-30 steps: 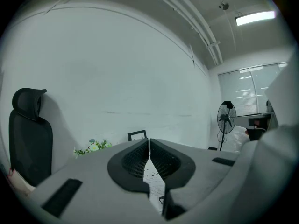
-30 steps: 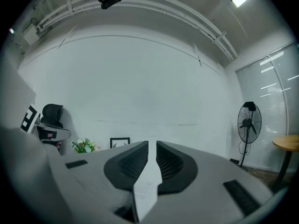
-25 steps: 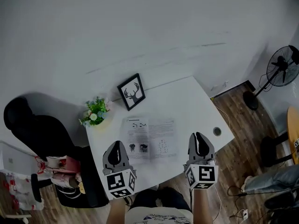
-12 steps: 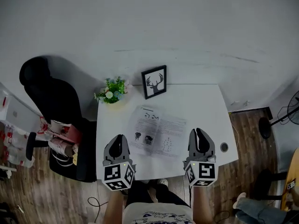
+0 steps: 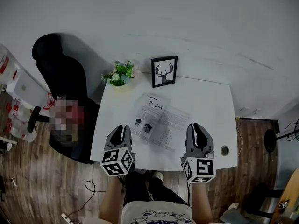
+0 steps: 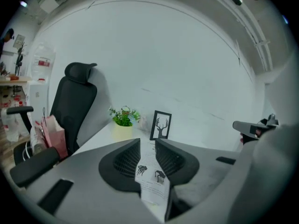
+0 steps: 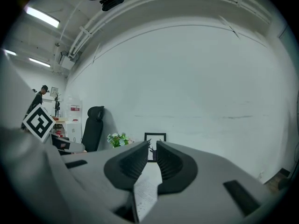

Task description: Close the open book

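Open book (image 5: pixel 159 122) lies flat ahead of my left gripper (image 5: pixel 122 129) and right gripper (image 5: pixel 198 127), untouched: closing remains. Left jaws have just been opening, empty; right jaws narrowly parted, empty.

1. In the left gripper view, the left gripper (image 6: pixel 147 142) covers most of the book (image 6: pixel 152 180). Only a strip of page shows through the gap between its jaws.
2. In the right gripper view, the right gripper (image 7: pixel 152 144) hides the book the same way, along with the lower part of the picture frame (image 7: pixel 154 136).
3. The book's print is too small to read in any view.
4. The bottom edge of the head view cuts off the person (image 5: pixel 156 214).
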Demonstrator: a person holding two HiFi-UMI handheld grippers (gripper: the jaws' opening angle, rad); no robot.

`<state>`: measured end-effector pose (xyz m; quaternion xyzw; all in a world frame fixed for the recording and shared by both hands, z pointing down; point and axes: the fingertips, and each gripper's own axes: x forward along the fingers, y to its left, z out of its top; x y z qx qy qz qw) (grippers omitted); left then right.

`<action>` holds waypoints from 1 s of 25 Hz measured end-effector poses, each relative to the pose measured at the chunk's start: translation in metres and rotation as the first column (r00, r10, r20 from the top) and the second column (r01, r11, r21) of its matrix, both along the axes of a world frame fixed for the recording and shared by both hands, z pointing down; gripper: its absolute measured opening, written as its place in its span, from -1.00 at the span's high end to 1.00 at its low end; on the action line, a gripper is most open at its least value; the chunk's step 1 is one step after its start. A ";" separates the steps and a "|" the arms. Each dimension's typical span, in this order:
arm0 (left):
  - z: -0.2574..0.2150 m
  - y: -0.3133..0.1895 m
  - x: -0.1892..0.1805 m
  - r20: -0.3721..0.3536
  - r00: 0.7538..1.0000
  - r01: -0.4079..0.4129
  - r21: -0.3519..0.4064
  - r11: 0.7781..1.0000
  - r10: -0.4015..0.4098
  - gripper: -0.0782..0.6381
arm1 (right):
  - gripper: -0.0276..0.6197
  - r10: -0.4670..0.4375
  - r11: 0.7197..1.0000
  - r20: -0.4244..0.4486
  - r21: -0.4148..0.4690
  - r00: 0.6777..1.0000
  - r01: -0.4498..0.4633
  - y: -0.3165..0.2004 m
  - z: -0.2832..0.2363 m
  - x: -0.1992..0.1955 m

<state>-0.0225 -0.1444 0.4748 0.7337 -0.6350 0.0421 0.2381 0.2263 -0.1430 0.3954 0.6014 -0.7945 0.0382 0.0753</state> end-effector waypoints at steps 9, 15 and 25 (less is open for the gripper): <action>0.053 0.016 0.004 -0.254 0.963 0.054 -0.136 0.989 -0.088 0.29 | 0.77 -0.030 0.999 0.025 -0.015 0.999 0.030 0.008 0.011 0.001; 0.082 0.031 -0.002 -0.418 0.891 0.091 -0.221 0.971 -0.178 0.11 | 0.77 -0.015 0.999 0.009 -0.028 1.000 0.015 0.006 0.014 -0.003; 0.135 0.044 -0.016 -0.595 0.739 0.102 -0.366 0.925 -0.317 0.09 | 0.77 0.017 0.998 -0.008 -0.061 1.000 -0.018 -0.002 0.027 -0.011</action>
